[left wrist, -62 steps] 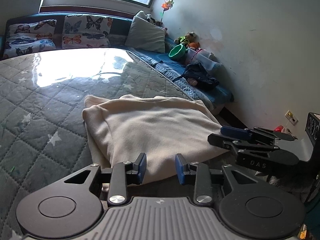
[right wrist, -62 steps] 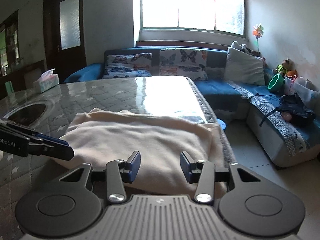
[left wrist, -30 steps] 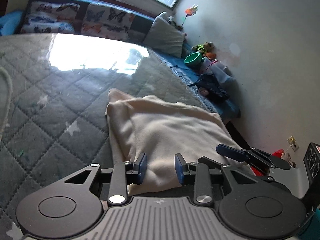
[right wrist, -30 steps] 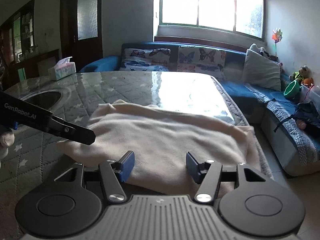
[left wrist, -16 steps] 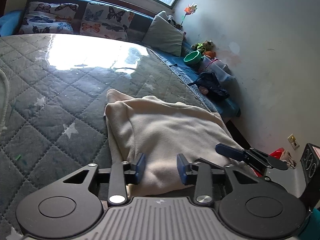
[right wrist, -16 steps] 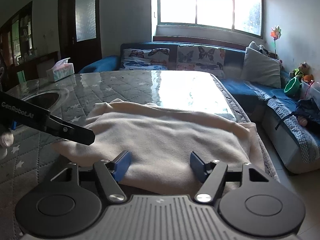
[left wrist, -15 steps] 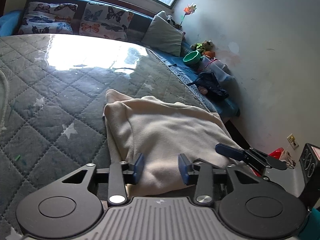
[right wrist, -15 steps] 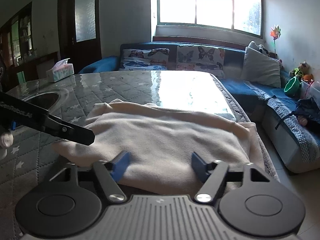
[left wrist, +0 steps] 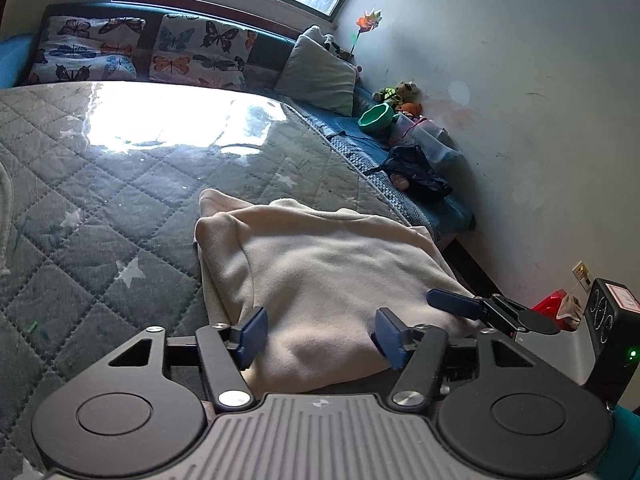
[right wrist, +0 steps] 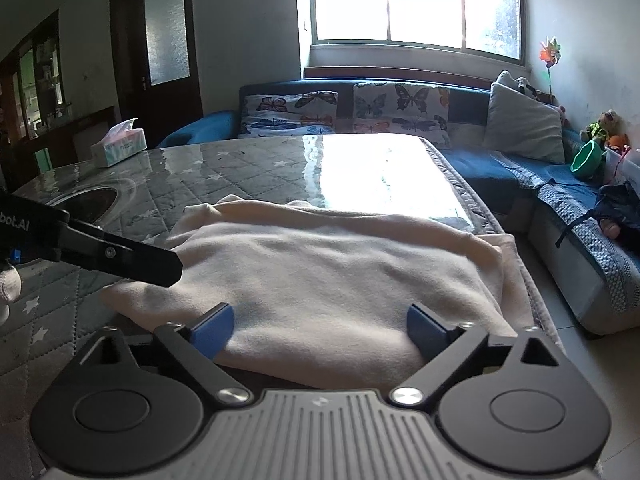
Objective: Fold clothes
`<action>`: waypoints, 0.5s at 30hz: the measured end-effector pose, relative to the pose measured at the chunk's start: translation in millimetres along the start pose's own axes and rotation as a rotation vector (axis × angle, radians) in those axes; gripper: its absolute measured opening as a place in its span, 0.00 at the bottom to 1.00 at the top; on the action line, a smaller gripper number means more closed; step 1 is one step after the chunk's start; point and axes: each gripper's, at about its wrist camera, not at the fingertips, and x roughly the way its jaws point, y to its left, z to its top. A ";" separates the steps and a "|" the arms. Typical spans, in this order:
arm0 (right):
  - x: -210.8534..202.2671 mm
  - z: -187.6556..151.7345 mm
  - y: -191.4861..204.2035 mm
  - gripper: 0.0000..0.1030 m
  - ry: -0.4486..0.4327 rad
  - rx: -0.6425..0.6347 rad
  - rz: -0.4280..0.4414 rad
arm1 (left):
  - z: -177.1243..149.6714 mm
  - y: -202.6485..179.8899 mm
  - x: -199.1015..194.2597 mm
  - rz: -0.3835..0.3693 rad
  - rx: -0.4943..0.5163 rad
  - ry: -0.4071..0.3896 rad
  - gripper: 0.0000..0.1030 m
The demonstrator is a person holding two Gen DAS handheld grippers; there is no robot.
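Cream garment (left wrist: 320,272), folded into a rough rectangle, lies flat on the grey quilted tabletop (left wrist: 100,208) near its right edge, close to the blue sofa (right wrist: 500,172). Left claw (left wrist: 320,334) sits at the garment's near edge, jaws opening, blue pads apart with cloth between them but not pinched. Right claw (right wrist: 320,326) is just beside it at the same near edge, jaws opening and wide apart, cloth between the pads, nothing gripped. In the right wrist view the left claw's black finger crosses over the garment's left corner. In the left wrist view the right claw's blue-tipped finger shows at the garment's right side. Tissue box (right wrist: 118,148) stands at the tabletop's far left. Butterfly cushions (right wrist: 344,114) line the sofa back; green bowl (left wrist: 375,117) rests on the sofa by the wall.
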 end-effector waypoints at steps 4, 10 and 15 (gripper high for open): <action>2.1 1.2 3.1 1.00 0.013 -0.020 0.001 | -0.2 -3.5 -3.5 0.011 0.027 -0.022 0.74; 3.4 1.5 3.0 1.00 0.021 -0.018 0.004 | -0.6 -4.0 -6.5 0.008 0.034 -0.049 0.83; 4.6 1.7 2.5 1.00 0.027 -0.022 0.002 | -1.5 -6.6 -8.9 0.004 0.050 -0.069 0.96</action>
